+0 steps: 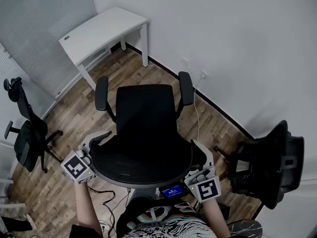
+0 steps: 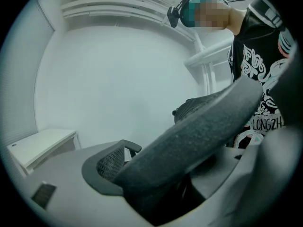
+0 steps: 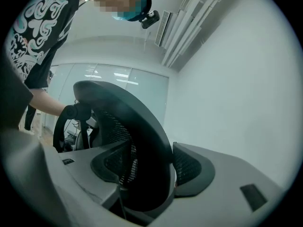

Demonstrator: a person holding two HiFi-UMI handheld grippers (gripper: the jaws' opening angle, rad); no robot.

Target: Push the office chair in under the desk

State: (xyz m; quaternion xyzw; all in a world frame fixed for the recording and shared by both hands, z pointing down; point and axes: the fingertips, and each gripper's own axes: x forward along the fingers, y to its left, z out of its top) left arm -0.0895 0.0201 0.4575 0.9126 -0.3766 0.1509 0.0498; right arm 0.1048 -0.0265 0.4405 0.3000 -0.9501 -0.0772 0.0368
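The black mesh office chair (image 1: 146, 128) stands on the wood floor with its seat facing the white desk (image 1: 101, 31) at the upper left, a gap of floor between them. My left gripper (image 1: 94, 150) clamps the left end of the backrest's top rim (image 2: 203, 122), which fills the gap between its jaws. My right gripper (image 1: 198, 165) is shut on the right end of the same rim (image 3: 142, 126); the mesh edge sits between both pads (image 3: 189, 167). The chair's base is hidden under the seat.
A second black chair (image 1: 27, 128) stands at the left by the blinds. A third dark chair (image 1: 270, 162) sits at the right against the white wall. Cables (image 1: 106, 202) lie on the floor by my feet, and a white cord (image 1: 197, 118) runs from a wall socket.
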